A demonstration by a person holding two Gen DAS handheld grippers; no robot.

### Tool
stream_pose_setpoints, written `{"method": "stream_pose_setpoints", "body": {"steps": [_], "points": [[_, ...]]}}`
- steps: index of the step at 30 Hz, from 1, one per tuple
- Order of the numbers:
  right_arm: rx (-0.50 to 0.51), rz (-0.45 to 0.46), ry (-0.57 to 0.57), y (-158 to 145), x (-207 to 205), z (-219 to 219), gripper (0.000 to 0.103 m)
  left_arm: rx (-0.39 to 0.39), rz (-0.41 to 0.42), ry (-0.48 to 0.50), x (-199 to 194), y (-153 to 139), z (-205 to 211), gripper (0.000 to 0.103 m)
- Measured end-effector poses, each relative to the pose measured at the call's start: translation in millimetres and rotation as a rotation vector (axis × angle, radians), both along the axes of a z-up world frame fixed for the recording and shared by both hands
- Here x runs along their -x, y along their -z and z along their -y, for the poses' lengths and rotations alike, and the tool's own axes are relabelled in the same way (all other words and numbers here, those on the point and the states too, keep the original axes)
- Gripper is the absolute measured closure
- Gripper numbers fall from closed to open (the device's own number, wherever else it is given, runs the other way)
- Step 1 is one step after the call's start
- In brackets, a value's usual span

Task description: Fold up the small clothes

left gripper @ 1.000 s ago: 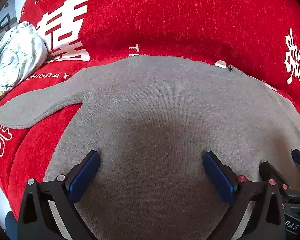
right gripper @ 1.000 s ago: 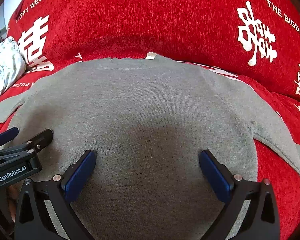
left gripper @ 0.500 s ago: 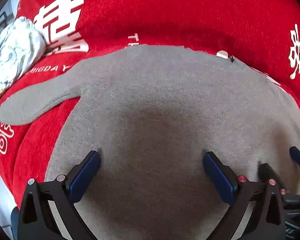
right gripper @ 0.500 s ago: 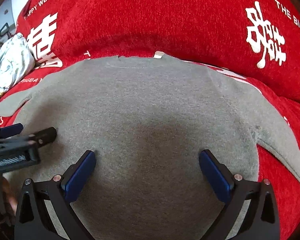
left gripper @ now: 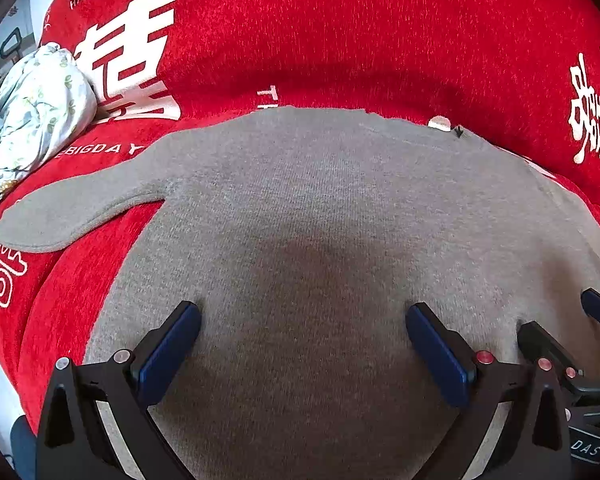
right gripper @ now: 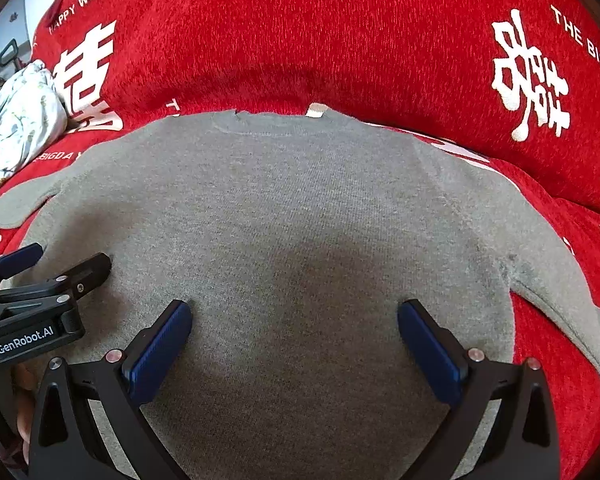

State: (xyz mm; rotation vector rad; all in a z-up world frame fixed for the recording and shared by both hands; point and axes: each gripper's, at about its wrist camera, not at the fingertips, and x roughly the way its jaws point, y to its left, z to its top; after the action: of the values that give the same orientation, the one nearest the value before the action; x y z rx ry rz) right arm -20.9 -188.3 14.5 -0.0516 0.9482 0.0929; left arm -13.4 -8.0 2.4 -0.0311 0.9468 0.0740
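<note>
Since a second ago I've drifted little: both grippers, left [left gripper: 303, 350] and right [right gripper: 294, 346], fingers spread empty, hover side by side over the grey sweater's [right gripper: 300, 208] hem end, neckline straight ahead.

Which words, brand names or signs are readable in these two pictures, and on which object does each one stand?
"HAPPY WEDDING": red cover, upper left.
"THE BIGDA", cut off by the frame: same cover, upper right.
"EBIGDAY": cover beside the grey sweater, first letters hidden.
"GenRobot.AI": label on the left gripper.
"DAS": right gripper, partly cut off.
Large white Chinese signs: cover.
Sweater's neck tag: unreadable.
</note>
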Motion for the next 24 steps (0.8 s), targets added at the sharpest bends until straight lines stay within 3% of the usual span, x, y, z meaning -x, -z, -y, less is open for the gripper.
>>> {"method": "stream_pose_setpoints", "body": {"steps": [24], "points": [[0.014, -0.01, -0.001, 0.8, -0.8, -3.4, 0.0, -0.008, -0.018, -0.007, -2.1, -1.5, -0.2, 0.0]]}}
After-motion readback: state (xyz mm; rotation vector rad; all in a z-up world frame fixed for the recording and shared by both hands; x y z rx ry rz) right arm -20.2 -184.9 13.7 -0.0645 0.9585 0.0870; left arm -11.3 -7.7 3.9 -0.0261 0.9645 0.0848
